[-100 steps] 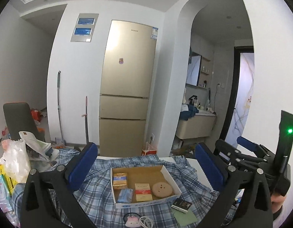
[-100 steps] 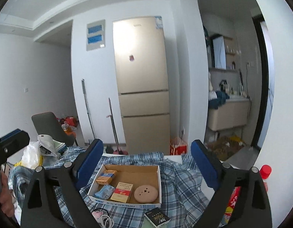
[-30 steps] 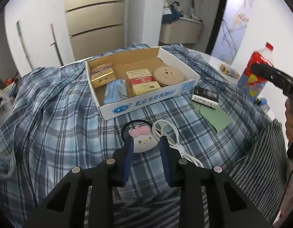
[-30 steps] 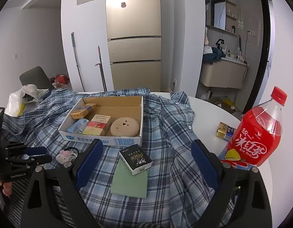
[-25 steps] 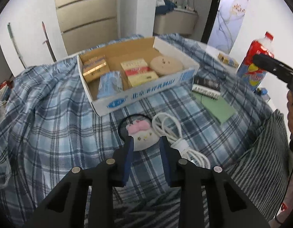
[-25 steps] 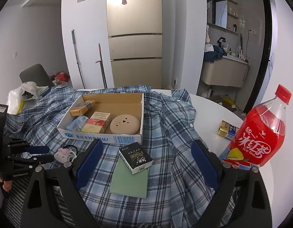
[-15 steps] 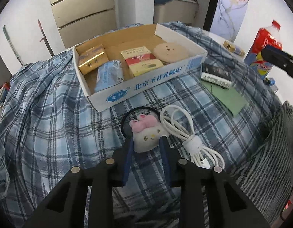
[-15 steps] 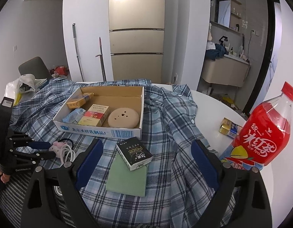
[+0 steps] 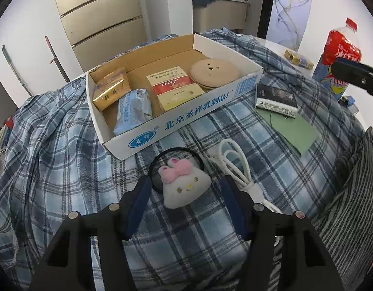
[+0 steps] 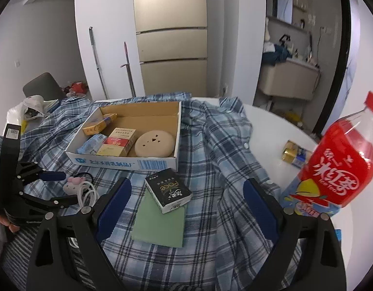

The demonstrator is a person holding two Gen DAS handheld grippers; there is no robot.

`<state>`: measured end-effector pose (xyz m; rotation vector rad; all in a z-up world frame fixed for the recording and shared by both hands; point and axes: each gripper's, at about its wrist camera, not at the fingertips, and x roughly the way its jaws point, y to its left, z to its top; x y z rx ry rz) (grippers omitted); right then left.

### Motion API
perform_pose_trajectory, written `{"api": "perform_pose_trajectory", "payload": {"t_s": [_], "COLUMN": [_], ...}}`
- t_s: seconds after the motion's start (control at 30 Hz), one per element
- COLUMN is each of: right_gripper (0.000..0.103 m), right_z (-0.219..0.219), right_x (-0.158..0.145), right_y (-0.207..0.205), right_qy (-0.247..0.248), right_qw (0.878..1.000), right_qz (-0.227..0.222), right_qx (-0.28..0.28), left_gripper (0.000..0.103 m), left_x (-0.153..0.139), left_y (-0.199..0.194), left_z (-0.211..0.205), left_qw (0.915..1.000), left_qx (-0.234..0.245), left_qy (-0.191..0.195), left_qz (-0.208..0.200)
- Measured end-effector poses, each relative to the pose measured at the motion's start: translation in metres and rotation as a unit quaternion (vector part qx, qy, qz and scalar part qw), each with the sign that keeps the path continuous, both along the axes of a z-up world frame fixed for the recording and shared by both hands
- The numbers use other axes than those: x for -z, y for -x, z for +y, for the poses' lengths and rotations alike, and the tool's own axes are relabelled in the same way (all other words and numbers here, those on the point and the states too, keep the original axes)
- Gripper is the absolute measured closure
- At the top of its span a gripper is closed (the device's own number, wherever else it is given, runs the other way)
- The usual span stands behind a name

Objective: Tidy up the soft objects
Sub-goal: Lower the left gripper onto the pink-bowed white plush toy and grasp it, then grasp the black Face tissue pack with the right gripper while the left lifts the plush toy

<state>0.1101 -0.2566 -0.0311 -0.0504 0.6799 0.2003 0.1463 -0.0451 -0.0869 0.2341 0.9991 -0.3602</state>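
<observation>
A small white plush bunny (image 9: 184,185) with a pink bow lies on a black hair-tie ring on the plaid shirt (image 9: 53,145). My left gripper (image 9: 185,181) points down at it. Its jaws are opening, one blue pad on each side of the plush, and neither pad presses on it. The right wrist view shows the plush (image 10: 73,184) at the left, between the left gripper's (image 10: 61,188) fingers. My right gripper (image 10: 186,185) hangs open over the shirt, above a black packet (image 10: 169,189), with nothing between its fingers.
A coiled white cable (image 9: 235,162) lies right beside the plush. Behind it stands a cardboard box (image 9: 176,123) holding packets and a round beige disc. A green card (image 9: 293,126), a red drink bottle (image 10: 339,169) and a striped cloth (image 9: 351,194) lie to the right.
The left gripper's jaws, narrow at the plush's near end before, now stand spread on either side of it. The left gripper has come lower and closer. The right gripper stays open.
</observation>
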Motion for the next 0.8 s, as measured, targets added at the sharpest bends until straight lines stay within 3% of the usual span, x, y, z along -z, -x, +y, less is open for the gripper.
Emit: {"api": "perform_pose_trajectory", "payload": {"t_s": [0.07,0.1,0.13,0.27,0.43,0.63,0.8], "right_gripper": [0.010,0.010,0.010,0.010,0.019,0.028,0.050], "right_z": [0.000,0.001,0.003,0.020,0.039,0.040,0.037], "right_x": [0.002,0.003,0.006,0.024,0.049,0.061,0.069], "right_y": [-0.007,-0.011,-0.016,-0.036,-0.055,-0.069,-0.076], "right_qy": [-0.004,-0.002,0.001,0.029,0.089,0.082,0.059], "right_qw": [1.000,1.000,0.999,0.995,0.989,0.985,0.981], "right_qz": [0.013,0.020,0.027,0.069,0.085,0.106,0.137], "right_qx": [-0.009,-0.013,-0.021,-0.072,-0.086,-0.106,-0.122], "left_gripper": [0.047,0.059,0.064,0.071,0.073,0.076,0.077], "left_x": [0.001,0.002,0.004,0.002,-0.018,-0.049,-0.068], "left_y": [-0.002,-0.002,-0.003,-0.002,0.011,0.033,0.048], "left_z": [-0.001,-0.002,-0.002,-0.001,0.003,0.011,0.012], "left_qw": [1.0000,1.0000,1.0000,1.0000,0.9994,0.9961,0.9925], "left_qx": [0.002,0.004,0.005,0.004,-0.002,-0.018,-0.025], "left_qy": [0.002,0.000,-0.001,0.003,0.009,0.041,0.066], "left_qz": [0.001,0.003,0.007,0.001,-0.032,-0.075,-0.099]}}
